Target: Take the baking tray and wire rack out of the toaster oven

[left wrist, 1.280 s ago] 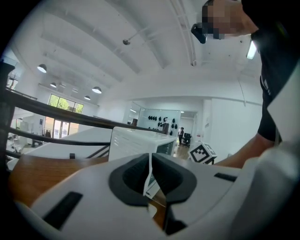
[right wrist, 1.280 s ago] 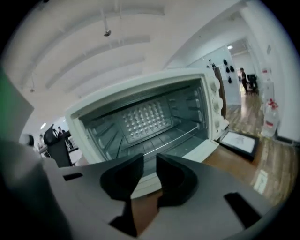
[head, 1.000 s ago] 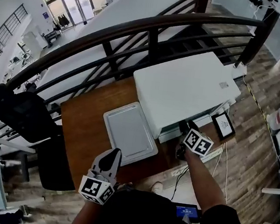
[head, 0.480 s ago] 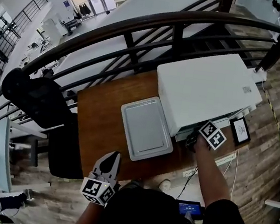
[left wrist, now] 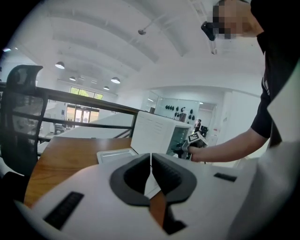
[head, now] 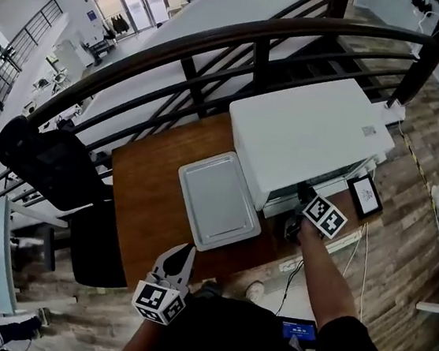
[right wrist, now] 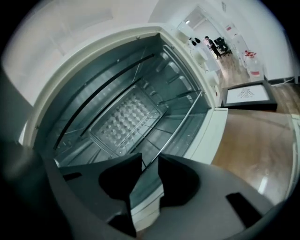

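Narrowing right gripper (right wrist: 150, 162) fingers, not yet clamped, round wire rack (right wrist: 174, 127) bar for pulling out; left gripper (left wrist: 151, 164) fingers together, empty.

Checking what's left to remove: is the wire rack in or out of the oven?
In. The right gripper view shows the wire rack resting inside the open oven.

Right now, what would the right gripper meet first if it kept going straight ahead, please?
Most likely the silver wire rack inside the white toaster oven: its front bar runs between the right gripper's jaws, which have just been closing.
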Demonstrator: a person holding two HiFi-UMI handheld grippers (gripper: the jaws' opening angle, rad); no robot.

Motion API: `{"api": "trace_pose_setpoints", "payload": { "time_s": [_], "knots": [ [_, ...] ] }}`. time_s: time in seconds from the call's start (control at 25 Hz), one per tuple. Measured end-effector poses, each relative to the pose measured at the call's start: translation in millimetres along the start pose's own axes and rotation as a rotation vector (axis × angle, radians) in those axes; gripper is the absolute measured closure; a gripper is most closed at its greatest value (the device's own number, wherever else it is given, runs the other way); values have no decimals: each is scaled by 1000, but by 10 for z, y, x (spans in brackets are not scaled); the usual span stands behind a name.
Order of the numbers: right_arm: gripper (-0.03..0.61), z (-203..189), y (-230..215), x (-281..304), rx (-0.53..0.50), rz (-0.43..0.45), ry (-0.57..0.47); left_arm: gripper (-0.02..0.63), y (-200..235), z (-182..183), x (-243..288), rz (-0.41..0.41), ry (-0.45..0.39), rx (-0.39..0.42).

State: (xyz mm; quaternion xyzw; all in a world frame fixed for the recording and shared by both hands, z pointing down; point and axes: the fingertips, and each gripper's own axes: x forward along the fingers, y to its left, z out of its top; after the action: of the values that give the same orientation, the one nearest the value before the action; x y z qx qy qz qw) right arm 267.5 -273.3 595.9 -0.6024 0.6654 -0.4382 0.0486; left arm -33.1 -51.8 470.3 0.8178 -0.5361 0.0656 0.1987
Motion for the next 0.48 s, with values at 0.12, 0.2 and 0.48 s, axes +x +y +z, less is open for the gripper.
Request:
{"api": "trace_pose_setpoints", "payload": {
  "time_s": [0.12,0.2,0.48],
  "knots": [
    [495,0,3,-75,43,3,-18,600,-114,-47,69,-40,13,-5],
    [508,-8,-2,-121,89,28,-32,600,-157,-68,105,-57,20,-12],
    [403,78,-64,64,254,128,-55,600,-107,-99,112,-59,49,-8]
  ]
}}
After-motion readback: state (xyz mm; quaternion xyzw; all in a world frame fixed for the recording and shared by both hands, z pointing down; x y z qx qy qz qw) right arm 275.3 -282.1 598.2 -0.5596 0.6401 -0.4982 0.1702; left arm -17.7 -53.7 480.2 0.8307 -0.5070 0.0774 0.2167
